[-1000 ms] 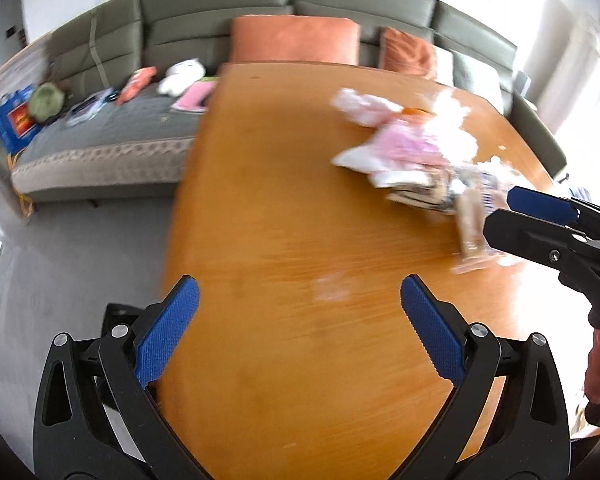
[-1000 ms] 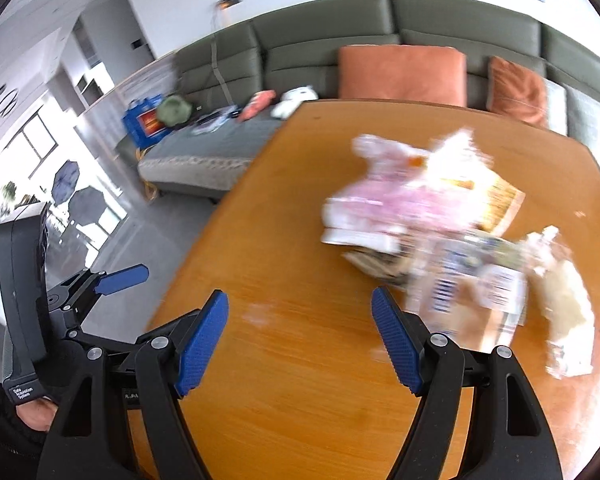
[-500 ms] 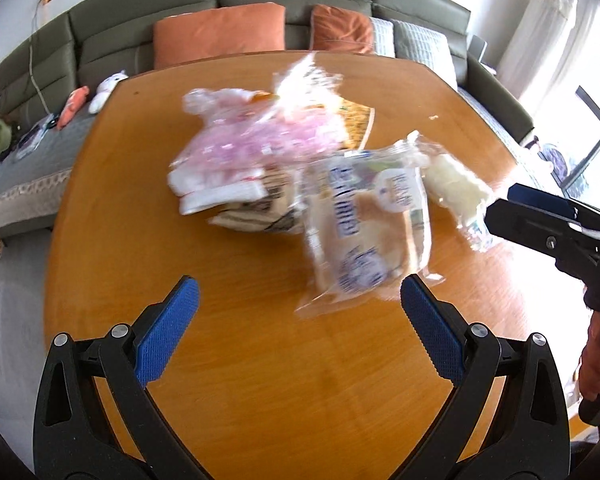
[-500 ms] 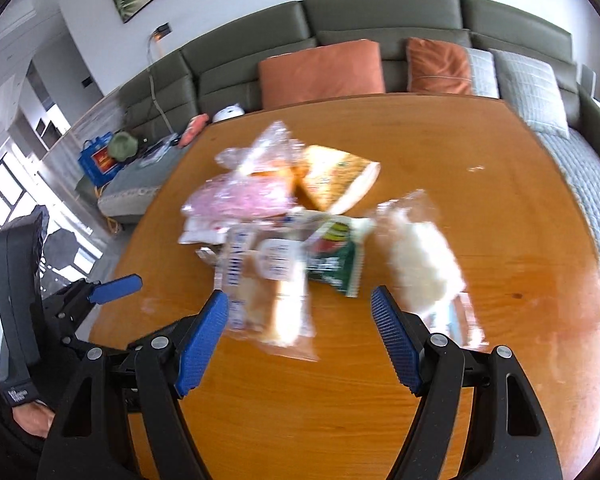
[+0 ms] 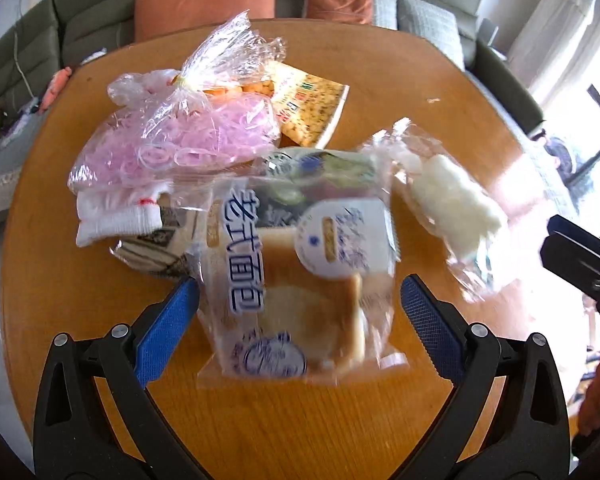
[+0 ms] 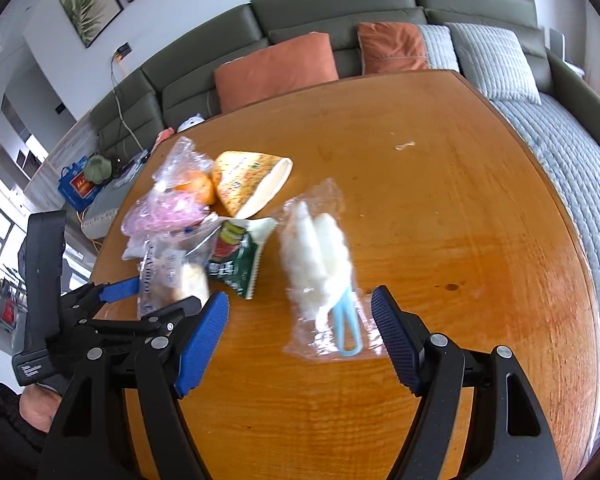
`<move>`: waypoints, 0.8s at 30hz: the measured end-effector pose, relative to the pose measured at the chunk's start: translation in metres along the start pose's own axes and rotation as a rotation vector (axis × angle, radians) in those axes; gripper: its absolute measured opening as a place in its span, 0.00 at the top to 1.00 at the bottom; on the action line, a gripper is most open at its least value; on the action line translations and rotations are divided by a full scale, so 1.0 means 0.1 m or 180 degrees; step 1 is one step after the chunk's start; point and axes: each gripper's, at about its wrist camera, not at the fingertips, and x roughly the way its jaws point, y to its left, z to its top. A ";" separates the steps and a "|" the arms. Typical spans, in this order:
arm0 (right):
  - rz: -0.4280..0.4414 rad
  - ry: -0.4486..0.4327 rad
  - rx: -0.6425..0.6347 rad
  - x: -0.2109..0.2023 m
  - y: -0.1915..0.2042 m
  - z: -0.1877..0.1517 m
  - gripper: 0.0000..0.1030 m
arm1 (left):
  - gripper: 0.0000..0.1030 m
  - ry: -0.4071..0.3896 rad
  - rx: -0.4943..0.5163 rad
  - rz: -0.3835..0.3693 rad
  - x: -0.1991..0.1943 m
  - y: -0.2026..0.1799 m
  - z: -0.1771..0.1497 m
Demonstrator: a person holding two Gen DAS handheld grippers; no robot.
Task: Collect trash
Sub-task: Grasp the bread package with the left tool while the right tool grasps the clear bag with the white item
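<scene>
Left claw (image 5: 300, 308): released, bread bag (image 5: 296, 280) between its pads.
Right claw (image 6: 300, 336): released, over white bag (image 6: 320, 268).
Table (image 6: 480, 220): bare wood toward 3 o'clock edge.

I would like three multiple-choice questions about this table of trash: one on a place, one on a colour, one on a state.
1. Where does the bread bag lie?
A. on the sofa
B. between the open fingers of the left gripper
C. on the floor

2. What colour is the loop handle in the clear bag of white fluff?
A. light blue
B. red
C. black

3. How is the right gripper?
A. shut on the green packet
B. out of view
C. open, holding nothing

Answers:
1 B: its blue pads flank the bag.
2 A: the loop shows pale blue through the plastic.
3 C: its pads stand apart on either side of the fluff bag.
</scene>
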 end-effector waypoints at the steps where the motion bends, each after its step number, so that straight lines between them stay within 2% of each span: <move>1: 0.0001 0.0005 0.0015 0.01 -0.03 0.00 0.28 | 0.06 0.0000 0.0005 0.0039 0.03 0.00 0.02; 2: -0.0003 0.0016 0.0029 0.03 -0.07 0.01 0.28 | 0.06 0.0000 -0.0001 0.0056 0.05 0.01 0.03; 4: -0.0013 0.0045 0.0032 0.08 -0.11 0.03 0.28 | 0.16 0.0016 -0.0007 0.0113 0.11 0.02 0.03; 6: -0.0031 0.0084 0.0015 0.16 -0.12 0.06 0.28 | 0.25 0.0065 -0.0029 0.0011 0.15 0.04 0.02; 8: -0.0034 0.0130 -0.0023 0.24 -0.11 0.10 0.28 | 0.28 0.0036 -0.0004 0.0005 0.13 0.05 -0.01; 16: -0.0234 0.0458 -0.0222 0.77 -0.02 0.22 0.29 | 0.30 0.0056 0.0035 -0.0115 0.01 0.12 -0.18; 17: -0.0329 0.0527 -0.0209 0.84 -0.03 0.19 0.35 | 0.30 0.0052 0.0050 -0.0119 0.01 0.12 -0.20; 18: -0.0338 0.0574 -0.0167 0.87 -0.04 0.16 0.61 | 0.30 0.0052 0.0073 -0.0119 0.01 0.12 -0.22; 19: -0.0279 0.0549 -0.0083 0.84 -0.05 0.13 0.67 | 0.30 0.0051 0.0085 -0.0117 0.00 0.12 -0.24; 24: -0.0305 0.0383 -0.0151 0.58 0.08 0.03 0.70 | 0.31 0.0045 0.0034 -0.0165 -0.05 0.19 -0.31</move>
